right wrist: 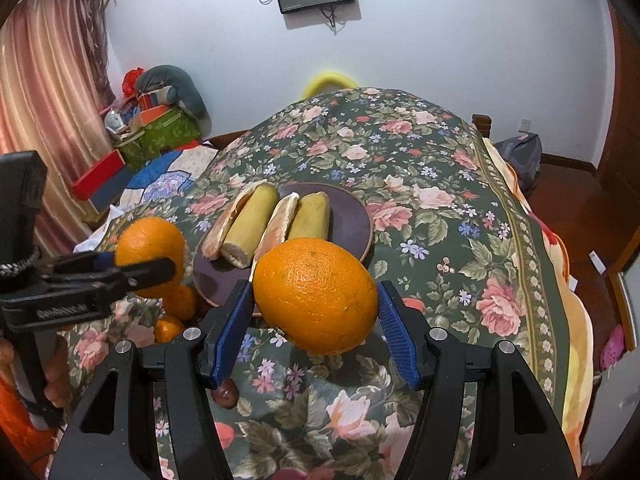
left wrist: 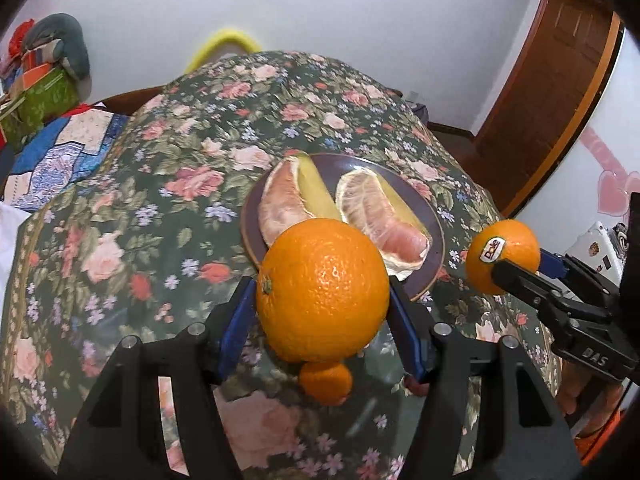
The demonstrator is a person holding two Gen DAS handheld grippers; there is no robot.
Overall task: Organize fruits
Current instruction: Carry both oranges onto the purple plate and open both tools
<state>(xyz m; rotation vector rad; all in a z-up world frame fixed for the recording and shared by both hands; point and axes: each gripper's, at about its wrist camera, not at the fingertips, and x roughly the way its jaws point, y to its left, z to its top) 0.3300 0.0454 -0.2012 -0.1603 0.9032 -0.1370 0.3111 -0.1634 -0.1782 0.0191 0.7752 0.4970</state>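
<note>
**Two oranges lifted, plate half stocked**

Floral tablecloth (left wrist: 120,184) noted over a table in a white-walled room; boxes and bedding are stacked at far left, a wooden door stands at right.

Left to right, from the left wrist view:
- Left gripper (left wrist: 322,300): blue pads are clamped on a large orange (left wrist: 322,288), which is held clear of the cloth, in front of the plate's near edge.
- Small mandarin (left wrist: 325,388) is seen on the cloth below that orange. More small ones lie beside it in the right wrist view.
- Dark plate (left wrist: 434,232): two pomelo wedges (left wrist: 280,204) are already laid on it, rind behind flesh.
- Right gripper (left wrist: 516,268): closed on a stickered orange (left wrist: 502,260), carried just right of the plate.

Progress is judged as roughly midway. Wedges are plated; both oranges are gripped but not yet set down; the mandarins are untouched. Free plate area is limited, mostly at the right rim.
</note>
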